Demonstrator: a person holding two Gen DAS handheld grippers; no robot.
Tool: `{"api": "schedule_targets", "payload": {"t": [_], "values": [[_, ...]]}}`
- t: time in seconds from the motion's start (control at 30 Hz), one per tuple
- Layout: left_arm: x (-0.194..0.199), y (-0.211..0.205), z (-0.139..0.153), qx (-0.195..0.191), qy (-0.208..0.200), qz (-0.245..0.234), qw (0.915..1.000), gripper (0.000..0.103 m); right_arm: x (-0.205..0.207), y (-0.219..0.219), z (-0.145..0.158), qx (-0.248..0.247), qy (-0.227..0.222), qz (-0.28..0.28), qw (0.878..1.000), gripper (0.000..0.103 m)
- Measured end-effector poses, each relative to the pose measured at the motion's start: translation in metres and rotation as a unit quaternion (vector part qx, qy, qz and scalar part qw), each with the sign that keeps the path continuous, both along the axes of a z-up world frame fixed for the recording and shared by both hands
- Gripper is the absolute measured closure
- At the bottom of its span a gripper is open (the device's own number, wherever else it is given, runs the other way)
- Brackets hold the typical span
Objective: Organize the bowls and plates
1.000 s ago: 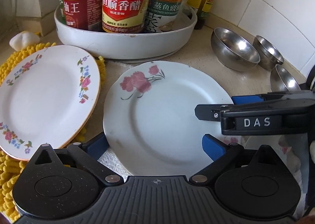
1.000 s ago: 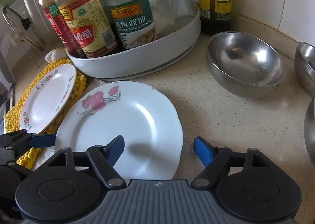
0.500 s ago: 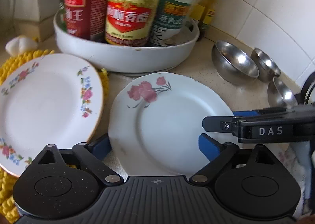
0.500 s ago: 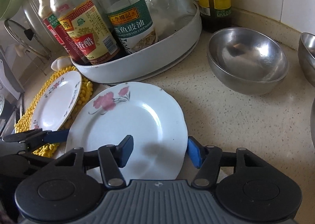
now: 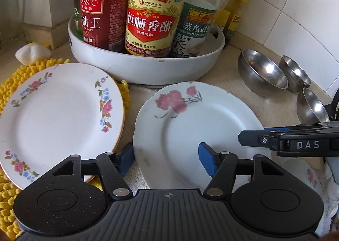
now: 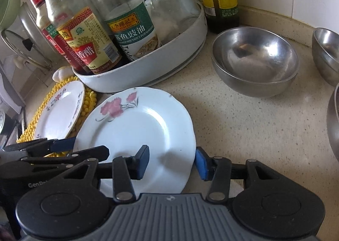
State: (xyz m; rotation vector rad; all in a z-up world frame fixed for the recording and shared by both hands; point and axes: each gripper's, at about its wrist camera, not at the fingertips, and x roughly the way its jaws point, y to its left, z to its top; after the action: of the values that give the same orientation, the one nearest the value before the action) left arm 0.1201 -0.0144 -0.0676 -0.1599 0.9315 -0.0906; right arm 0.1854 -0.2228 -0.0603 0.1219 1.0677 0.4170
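A white plate with a pink flower (image 5: 203, 126) lies on the counter; it also shows in the right wrist view (image 6: 137, 130). My left gripper (image 5: 167, 161) straddles its left rim, jaws part closed, one finger outside the rim, one over the plate. My right gripper (image 6: 170, 163) straddles its right rim the same way. A floral plate with a gold rim (image 5: 57, 118) lies on a yellow mat (image 5: 12, 84) to the left. Three steel bowls (image 5: 261, 74) stand at the right; the nearest shows large in the right wrist view (image 6: 254, 58).
A white round tray (image 5: 146, 67) holding sauce bottles (image 5: 154, 10) stands just behind the plates. A tiled wall (image 5: 296, 7) borders the counter at the back and right. Another floral dish (image 5: 305, 175) lies under the right gripper. A garlic bulb (image 5: 31, 53) lies at back left.
Both grippers have narrowed around the pink-flower plate's rims. The view has moved in closer to the plate and tray.
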Motion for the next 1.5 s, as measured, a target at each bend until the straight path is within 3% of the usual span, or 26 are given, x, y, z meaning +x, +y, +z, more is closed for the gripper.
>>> {"api": "schedule_targets", "payload": {"t": [0.9,1.5], "values": [[-0.022,0.005,0.041,-0.001,-0.056,0.006,0.9984,0.033,-0.028,-0.001,0.038,0.019,-0.022,-0.019,0.999,0.035],[-0.043,-0.05,0.054,-0.01,-0.079,-0.114,0.9902,0.031,-0.105,-0.056,0.06,0.006,-0.026,-0.131,0.991,0.035]]}}
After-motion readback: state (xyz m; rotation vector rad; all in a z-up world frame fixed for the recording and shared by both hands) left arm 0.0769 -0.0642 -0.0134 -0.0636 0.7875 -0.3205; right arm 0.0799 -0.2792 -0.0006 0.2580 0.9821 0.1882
